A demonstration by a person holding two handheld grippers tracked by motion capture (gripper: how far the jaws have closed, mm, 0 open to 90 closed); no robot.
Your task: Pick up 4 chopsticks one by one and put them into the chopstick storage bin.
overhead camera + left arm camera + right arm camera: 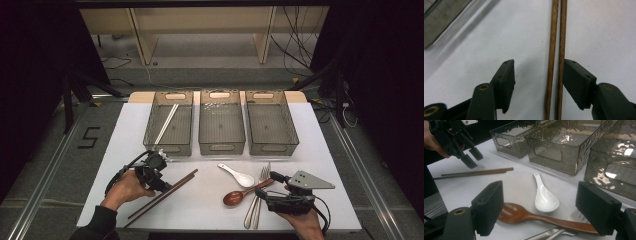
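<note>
On the white table's near left, the left gripper (537, 75) straddles the pair of brown wooden chopsticks (556, 50), jaws apart, not yet pinching; centre both sticks before squeezing. The right gripper (539, 212) hovers, jaws apart.

Brown chopsticks (555, 50), white spoon (545, 197), reddish-brown wooden spoon (529, 216), smoky-grey bins (221, 125), black tools.

High cam overhead; gripper cams close, share chopsticks (554, 60).
</note>
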